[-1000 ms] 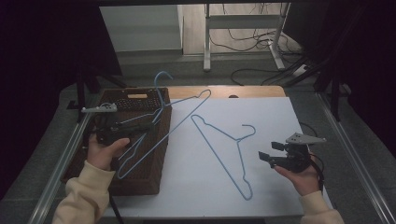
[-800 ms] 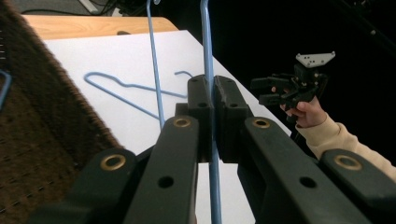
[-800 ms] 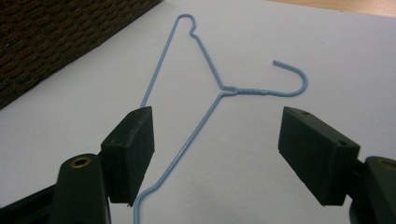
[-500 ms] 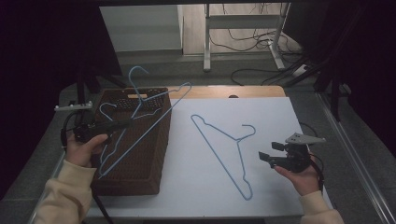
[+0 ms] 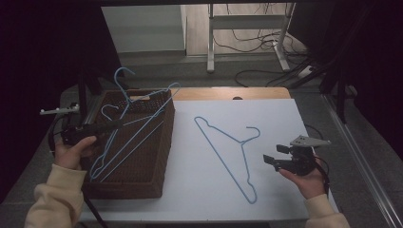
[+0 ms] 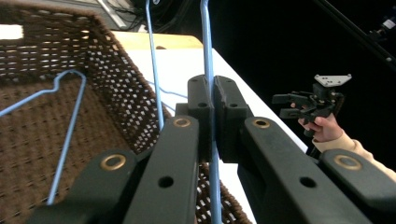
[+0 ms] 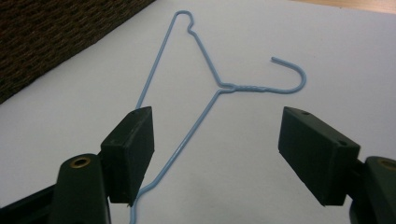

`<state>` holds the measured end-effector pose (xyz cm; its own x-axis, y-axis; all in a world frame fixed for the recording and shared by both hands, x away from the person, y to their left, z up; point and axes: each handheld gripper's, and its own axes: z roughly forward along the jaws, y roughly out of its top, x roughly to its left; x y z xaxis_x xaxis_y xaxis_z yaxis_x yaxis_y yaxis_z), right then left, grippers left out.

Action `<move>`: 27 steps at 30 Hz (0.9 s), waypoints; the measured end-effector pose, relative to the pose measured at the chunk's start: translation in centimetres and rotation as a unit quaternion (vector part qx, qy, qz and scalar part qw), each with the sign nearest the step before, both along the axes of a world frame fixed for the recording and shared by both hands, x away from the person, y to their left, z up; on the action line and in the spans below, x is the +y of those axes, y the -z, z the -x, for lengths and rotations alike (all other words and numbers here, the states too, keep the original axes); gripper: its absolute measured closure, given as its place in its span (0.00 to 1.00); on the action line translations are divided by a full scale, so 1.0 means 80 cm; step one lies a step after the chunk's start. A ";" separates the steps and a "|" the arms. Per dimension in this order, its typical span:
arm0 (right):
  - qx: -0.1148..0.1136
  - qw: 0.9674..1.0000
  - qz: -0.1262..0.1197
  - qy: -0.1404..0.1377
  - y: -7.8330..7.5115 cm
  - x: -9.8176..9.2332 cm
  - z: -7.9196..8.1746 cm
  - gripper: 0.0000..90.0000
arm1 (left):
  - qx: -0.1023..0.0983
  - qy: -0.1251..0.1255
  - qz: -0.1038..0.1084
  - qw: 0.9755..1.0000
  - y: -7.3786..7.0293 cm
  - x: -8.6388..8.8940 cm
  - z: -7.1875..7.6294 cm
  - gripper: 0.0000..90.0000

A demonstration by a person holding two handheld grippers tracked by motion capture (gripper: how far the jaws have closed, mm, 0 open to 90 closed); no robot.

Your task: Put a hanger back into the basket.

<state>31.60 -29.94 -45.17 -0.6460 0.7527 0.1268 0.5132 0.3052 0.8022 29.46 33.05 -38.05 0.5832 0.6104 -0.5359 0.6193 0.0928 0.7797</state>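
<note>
One blue hanger (image 5: 127,124), clamped in the left gripper (image 5: 113,126), slants lengthwise over the wicker basket (image 5: 142,183), hook pointing away; right gripper (image 5: 272,161) gapes beside the second hanger (image 5: 233,152).

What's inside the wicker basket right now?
Over the wicker basket the left gripper holds one blue wire hanger, clamped on its wire. A second blue hanger lies on the woven bottom. The hand and near wall hide the near corner.
</note>
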 end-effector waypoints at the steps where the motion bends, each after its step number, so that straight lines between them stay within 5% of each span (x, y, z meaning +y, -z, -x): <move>1: 0.000 1.000 0.000 0.000 0.000 0.000 0.000 0.30 | 0.001 -0.002 0.000 1.000 0.001 0.003 0.000 0.96; 13: -0.001 1.000 0.003 -0.002 0.001 0.001 0.000 0.30 | 0.011 -0.020 -0.005 1.000 0.018 0.033 -0.007 0.96; 27: 0.001 1.000 0.005 -0.002 0.002 0.001 -0.001 0.30 | 0.039 -0.020 -0.035 0.998 0.043 0.037 -0.023 0.96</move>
<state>31.65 -29.84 -45.29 -0.6494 0.7509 0.1201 0.5130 0.3160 0.7981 31.31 36.01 -41.50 0.5149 0.6703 -0.5343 0.6757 0.0662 0.7342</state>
